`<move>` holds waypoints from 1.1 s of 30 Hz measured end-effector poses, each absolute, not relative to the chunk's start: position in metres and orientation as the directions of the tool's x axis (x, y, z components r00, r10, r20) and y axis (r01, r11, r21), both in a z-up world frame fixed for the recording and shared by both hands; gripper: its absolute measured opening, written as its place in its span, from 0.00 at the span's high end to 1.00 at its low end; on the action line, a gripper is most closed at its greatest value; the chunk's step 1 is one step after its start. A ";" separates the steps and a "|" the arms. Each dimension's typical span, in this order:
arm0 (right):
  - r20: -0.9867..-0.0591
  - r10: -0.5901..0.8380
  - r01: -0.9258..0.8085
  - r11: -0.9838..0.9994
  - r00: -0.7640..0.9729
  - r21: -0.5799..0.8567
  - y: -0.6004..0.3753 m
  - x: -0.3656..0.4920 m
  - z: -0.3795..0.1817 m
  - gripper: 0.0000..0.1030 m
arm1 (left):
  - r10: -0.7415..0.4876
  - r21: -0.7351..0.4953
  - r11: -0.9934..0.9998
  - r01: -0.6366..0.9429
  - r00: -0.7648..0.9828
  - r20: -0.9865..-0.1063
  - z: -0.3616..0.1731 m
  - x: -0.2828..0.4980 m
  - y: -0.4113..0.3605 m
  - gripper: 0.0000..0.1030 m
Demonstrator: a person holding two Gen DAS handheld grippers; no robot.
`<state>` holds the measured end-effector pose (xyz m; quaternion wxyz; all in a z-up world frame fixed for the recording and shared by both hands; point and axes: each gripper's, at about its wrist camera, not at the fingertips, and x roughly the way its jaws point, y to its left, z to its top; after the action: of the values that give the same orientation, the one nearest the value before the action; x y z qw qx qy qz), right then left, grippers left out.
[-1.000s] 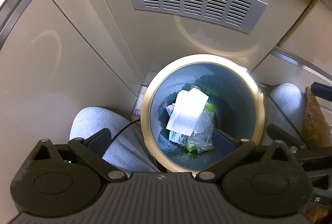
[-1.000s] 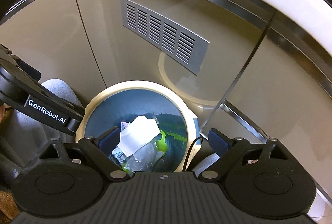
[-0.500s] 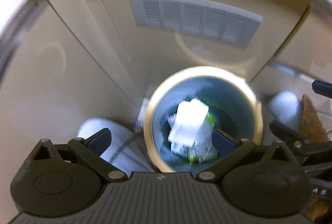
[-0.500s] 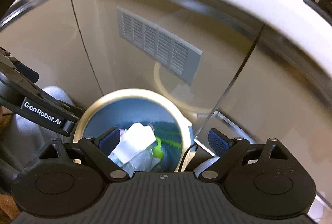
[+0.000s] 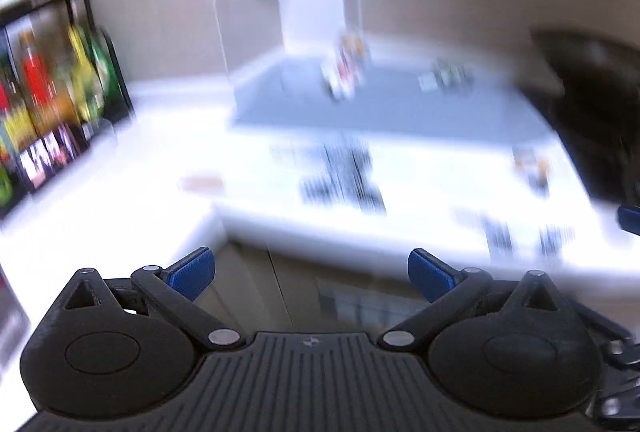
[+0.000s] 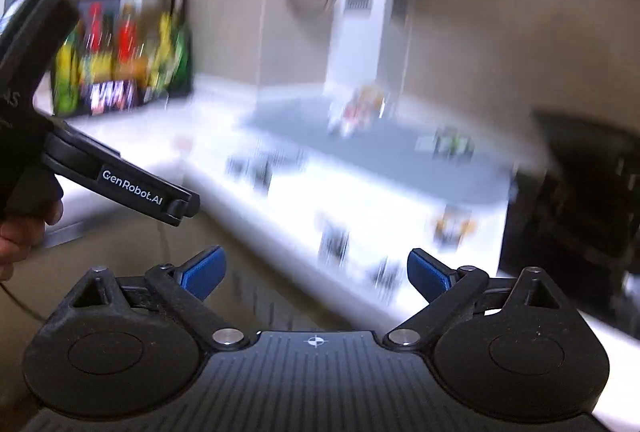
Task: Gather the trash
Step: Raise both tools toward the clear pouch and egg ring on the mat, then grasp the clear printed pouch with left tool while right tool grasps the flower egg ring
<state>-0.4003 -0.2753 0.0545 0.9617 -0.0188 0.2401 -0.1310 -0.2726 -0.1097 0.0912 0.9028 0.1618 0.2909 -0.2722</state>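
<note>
blur: small things on the white counter [image 5: 344, 168] – too smeared to name | bottles on the black rack [image 6: 120, 44] – only color streaks | edge: dark thing [image 5: 592, 112] cut off at right

Rocking matte black plastic on both: left gripper [image 5: 310, 274] and right gripper [image 6: 316, 270] sporting blue finger pads [image 6: 204, 270], silver pivot screws, ribbed base, white GenRobot.AI lettering, bare skin showing.
</note>
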 end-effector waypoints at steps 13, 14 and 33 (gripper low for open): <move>-0.472 -0.515 0.622 0.777 0.716 0.095 -0.443 -0.204 0.061 0.00 | -0.507 -0.018 0.789 0.614 0.635 -0.583 0.133 -0.084 -0.255 0.00; -0.487 -0.526 0.644 0.758 0.698 0.104 -0.453 -0.183 0.056 0.00 | -0.517 -0.039 0.785 0.618 0.619 -0.591 0.131 -0.069 -0.268 0.00; -0.680 -0.547 0.792 0.604 0.488 0.083 -0.587 -0.023 -0.022 0.02 | -0.329 0.127 0.807 0.576 0.618 -0.714 0.059 0.062 -0.421 0.25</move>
<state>-0.0228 -0.5870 -0.0215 0.8397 0.1973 0.3115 -0.3986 0.0619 -0.4211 0.0591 0.8823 0.1748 0.3539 -0.2565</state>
